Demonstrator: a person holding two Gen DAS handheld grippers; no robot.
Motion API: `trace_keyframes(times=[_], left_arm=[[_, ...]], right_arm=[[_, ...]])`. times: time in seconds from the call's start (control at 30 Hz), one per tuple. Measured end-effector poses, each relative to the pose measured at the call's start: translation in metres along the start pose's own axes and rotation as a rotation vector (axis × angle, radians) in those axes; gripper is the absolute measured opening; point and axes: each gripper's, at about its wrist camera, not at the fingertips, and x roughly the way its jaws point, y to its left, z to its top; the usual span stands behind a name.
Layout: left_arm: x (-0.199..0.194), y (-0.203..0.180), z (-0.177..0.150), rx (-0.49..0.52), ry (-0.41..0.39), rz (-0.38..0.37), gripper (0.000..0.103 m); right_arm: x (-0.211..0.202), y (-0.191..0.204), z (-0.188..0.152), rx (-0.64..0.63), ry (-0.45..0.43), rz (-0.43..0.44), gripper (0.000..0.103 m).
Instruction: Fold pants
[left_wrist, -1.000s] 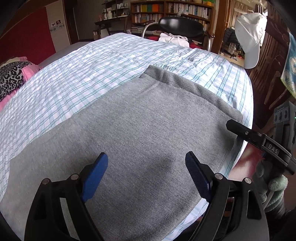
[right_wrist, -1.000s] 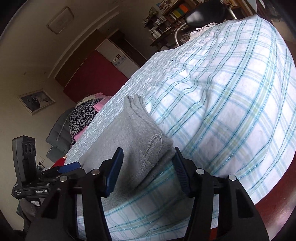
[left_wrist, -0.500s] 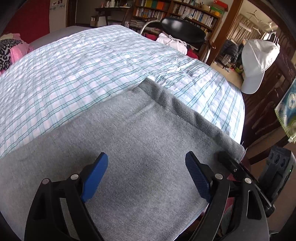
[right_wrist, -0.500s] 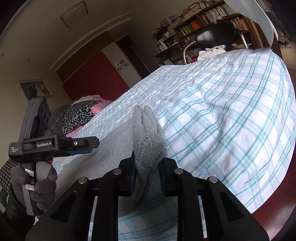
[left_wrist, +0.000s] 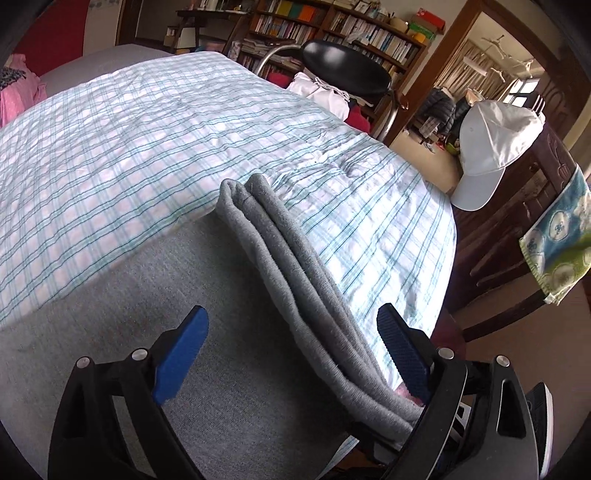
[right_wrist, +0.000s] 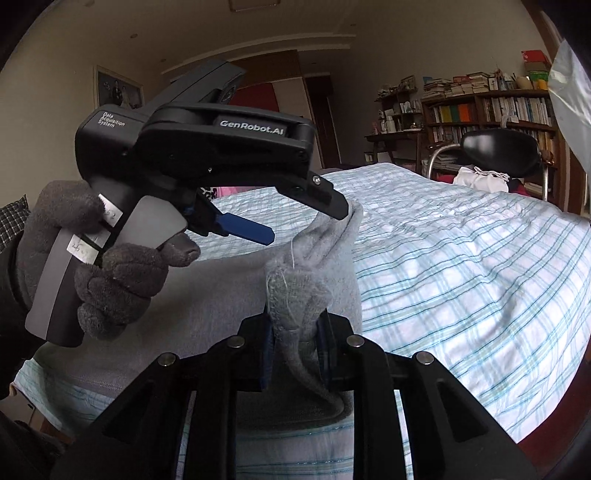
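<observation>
Right wrist view is showing the black two-finger right gripper (right_wrist: 293, 363) pinching the near corner of the soft grey knit pants (right_wrist: 207, 306), its pads pressing a bunched wad of the hem and raising that edge off the blue-and-white checked bedcover (right_wrist: 461, 266). Most of the garment is lying flat on this cover at the bed's near end, with the raised hem standing as a thick ridge that is running away from the camera in the left wrist view.

Gripped by a dark knitted glove (right_wrist: 110, 269), the black blue-padded left gripper (right_wrist: 306, 221) is spreading its jaws wider, with the far end of the raised hem rising between them but not yet pressed; one black finger (right_wrist: 325, 197) seems to be touching the cloth tip, though contact is hard to confirm.

To do this step well, I judge that the left pads should be closing on all layers of the far corner before any lifting. Both hands should then be keeping the hem taut and level while carrying it over, so the fold line is forming straight. Uneven height would probably be letting layers slip and skewing the fold.
</observation>
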Motion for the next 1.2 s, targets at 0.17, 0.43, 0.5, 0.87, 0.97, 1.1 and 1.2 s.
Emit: trace_keyframes(times=[0.17, 0.43, 0.5, 0.87, 0.97, 1.1, 1.2], left_arm=[[-0.001, 0.002, -0.002, -0.006, 0.008, -0.011, 0.092], [0.011, 0.016, -0.007, -0.034, 0.041, -0.010, 0.090], [0.011, 0.018, -0.008, -0.036, 0.036, -0.019, 0.075], [-0.020, 0.033, -0.017, -0.046, -0.034, -0.009, 0.024], [-0.037, 0.039, -0.023, -0.052, -0.062, 0.004, 0.023], [-0.060, 0.055, -0.035, -0.085, -0.100, 0.019, 0.023], [-0.079, 0.068, -0.047, -0.106, -0.128, 0.042, 0.023]], right_arm=[[0.005, 0.017, -0.003, -0.041, 0.012, 0.032, 0.020], [0.011, 0.026, -0.004, -0.067, 0.020, 0.043, 0.020], [0.011, 0.024, -0.003, -0.067, 0.021, 0.043, 0.020], [0.014, 0.026, 0.004, -0.099, 0.015, 0.124, 0.020], [0.015, 0.034, 0.007, -0.129, 0.011, 0.154, 0.020], [0.018, 0.050, 0.008, -0.179, 0.014, 0.195, 0.020], [0.021, 0.064, 0.007, -0.215, 0.025, 0.234, 0.020]])
